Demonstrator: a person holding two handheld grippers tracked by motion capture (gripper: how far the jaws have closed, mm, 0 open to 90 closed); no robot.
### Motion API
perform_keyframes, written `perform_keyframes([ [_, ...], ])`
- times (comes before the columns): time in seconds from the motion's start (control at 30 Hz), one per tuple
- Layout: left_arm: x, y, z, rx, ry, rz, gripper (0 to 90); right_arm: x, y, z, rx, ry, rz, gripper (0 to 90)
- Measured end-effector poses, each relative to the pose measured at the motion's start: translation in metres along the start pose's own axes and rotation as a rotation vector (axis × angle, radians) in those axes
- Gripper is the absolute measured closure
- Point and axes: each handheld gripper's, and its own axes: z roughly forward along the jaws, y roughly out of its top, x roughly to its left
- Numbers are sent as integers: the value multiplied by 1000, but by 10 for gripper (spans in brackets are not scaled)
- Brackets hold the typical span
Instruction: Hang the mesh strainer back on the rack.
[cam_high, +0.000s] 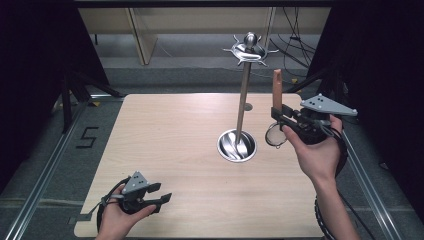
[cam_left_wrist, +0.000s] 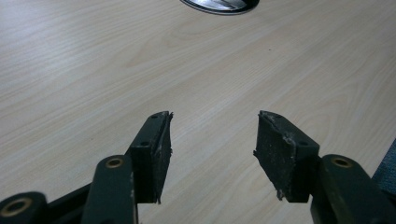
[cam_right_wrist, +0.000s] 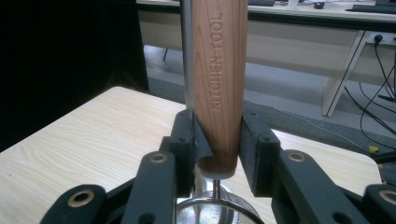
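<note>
Left gripper (cam_high: 162, 200) sits low near the tabletop's (cam_high: 170, 140) near-left corner, cradled in the left hand (cam_high: 117, 220); its jaws stand well apart with nothing between them, bare wood showing through the gap in the left gripper view (cam_left_wrist: 212, 154); pads worn and ragged at the edges.

Middle of the tabletop, toward the far-right part: a tall metal stand (cam_high: 243, 107) rising from a round shiny base (cam_high: 237, 145), with a ring of hooks (cam_high: 250, 50) at the top.

Just right of the stand's base, the right gripper (cam_high: 278, 114) is held up by the right hand (cam_high: 315, 150), apart from the stand; its jaws are clamped on the wooden handle (cam_right_wrist: 219, 70) of a small strainer (cam_high: 276, 134), handle upright, mesh bowl hanging below the jaws; grip sits at the lower end of the handle, just above the metal neck (cam_right_wrist: 215, 186).

Handling, as judged: strainer looks light; handle stiff, smooth wood, round, so it could twist in the pads if held loosely; mesh bowl thin and likely to dent, not a place to grip; the wooden handle is the sound hold; a grip this low leaves the top end free for the hooks, if it hangs there.
</note>
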Motion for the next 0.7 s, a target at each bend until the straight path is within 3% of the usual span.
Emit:
perform_keyframes([
  [0.17, 2, 0, 0, 30, 4, 20, 442, 2, 2, 2, -4, 13, -5, 694],
  [0.2, 0, 0, 0, 11, -4, -1, 442, 2, 2, 2, -8, 10, -10, 694],
  [0.3, 1, 0, 0, 12, -3, -10, 442, 3, 3, 3, -6, 21, 4, 694],
  [0.37, 1, 0, 0, 12, -3, -13, 442, 2, 4, 4, -25, 13, -20, 694],
  [0.43, 2, 0, 0, 16, -5, 7, 442, 3, 5, 4, -12, 19, -11, 694],
  [0.5, 1, 0, 1, 1, -7, -8, 442, 4, 6, 4, -12, 27, -4, 694],
  [0.7, 2, 0, 0, 16, -6, 6, 441, 4, 9, 4, -17, 23, 3, 694],
])
